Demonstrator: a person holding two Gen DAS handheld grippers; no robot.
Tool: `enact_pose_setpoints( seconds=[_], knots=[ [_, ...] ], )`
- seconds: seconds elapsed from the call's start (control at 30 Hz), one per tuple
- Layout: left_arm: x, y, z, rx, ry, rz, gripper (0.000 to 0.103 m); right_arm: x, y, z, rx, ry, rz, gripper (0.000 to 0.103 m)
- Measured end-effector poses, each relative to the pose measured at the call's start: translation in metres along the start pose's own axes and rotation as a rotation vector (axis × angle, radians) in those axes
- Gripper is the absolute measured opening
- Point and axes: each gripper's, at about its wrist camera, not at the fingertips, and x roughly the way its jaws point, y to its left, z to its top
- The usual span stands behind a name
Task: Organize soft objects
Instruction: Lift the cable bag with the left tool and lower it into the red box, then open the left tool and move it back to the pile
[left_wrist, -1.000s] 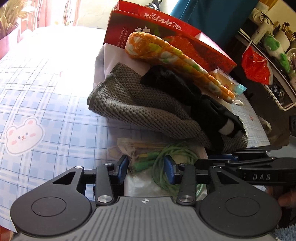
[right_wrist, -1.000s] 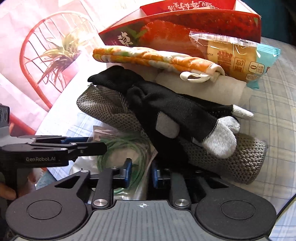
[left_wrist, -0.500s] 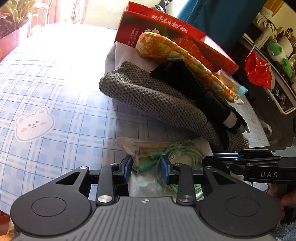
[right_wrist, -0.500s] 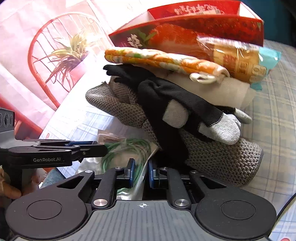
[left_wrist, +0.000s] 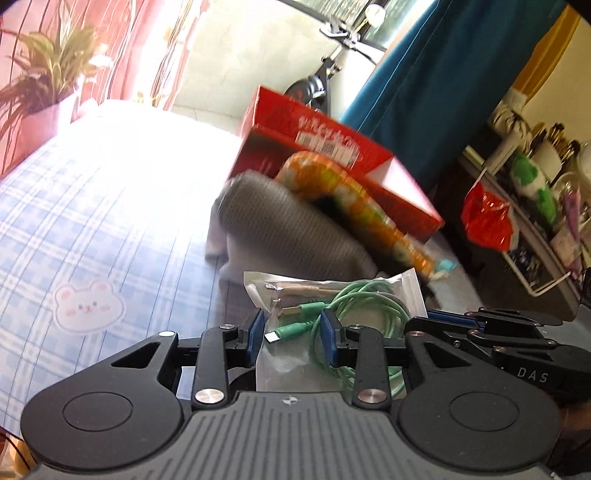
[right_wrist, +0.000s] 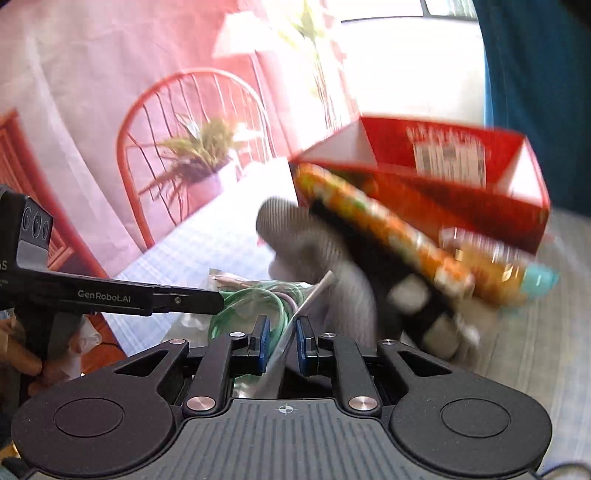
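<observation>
Handling the clear plastic zip bag holding a coiled green cable (left_wrist: 332, 314) calls for care, because we judge it light, limp and slippery. We have it pinched between both tools and raised clear of the worktop with the blue-and-white checked cloth (left_wrist: 110, 221), in front of the pile of soft goods.

The left tool (left_wrist: 291, 334) has just been closing; its blue pads now pinch the bag across the plug end of the cable, so film and cable are clamped together. The right tool (right_wrist: 282, 341) has also just been closing and is almost pressed together, nipping only a thin edge of the film.

We expect the film to slide under smooth pads, and the loose coil inside to shift and swing the bag. We therefore judge the left grip the more secure, since it traps the cable itself. The right grip on bare film is the likelier to slip.

Behind the bag lie the grey knitted cloth roll (left_wrist: 288, 229), the orange-and-green patterned padded mitt (left_wrist: 351, 206) and the open red cardboard box (left_wrist: 325, 147). All three are blurred. In the right wrist view we also see a black glove with grey fingertips (right_wrist: 417, 295) draped on the roll. These are soft, compress under the pads, and are best taken at a fold or thick edge.
</observation>
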Motion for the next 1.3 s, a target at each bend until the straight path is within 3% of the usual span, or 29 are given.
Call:
enact_pose_setpoints(
  seconds=[0.2, 0.43, 0.8, 1.07, 1.3],
  knots=[
    [-0.01, -0.014, 0.026, 0.022, -0.061, -0.024, 0.035, -0.017, 0.0, 0.029, -0.065, -0.084, -0.027, 0.014],
    [0.006, -0.04, 0.068, 0.096, -0.104, -0.042, 0.035, -0.026, -0.03, 0.066, -0.056, -0.156, -0.052, 0.014],
    [0.067, -0.07, 0.142, 0.206, -0.156, -0.021, 0.035, 0.0, -0.09, 0.134, -0.047, -0.221, -0.083, 0.014],
    [0.13, -0.074, 0.17, 0.2, -0.102, 0.023, 0.035, 0.043, -0.137, 0.161, -0.019, -0.201, -0.138, 0.014],
    [0.166, -0.078, 0.171, 0.231, 0.015, 0.081, 0.035, 0.076, -0.174, 0.149, 0.057, -0.114, -0.139, 0.013]
  ],
)
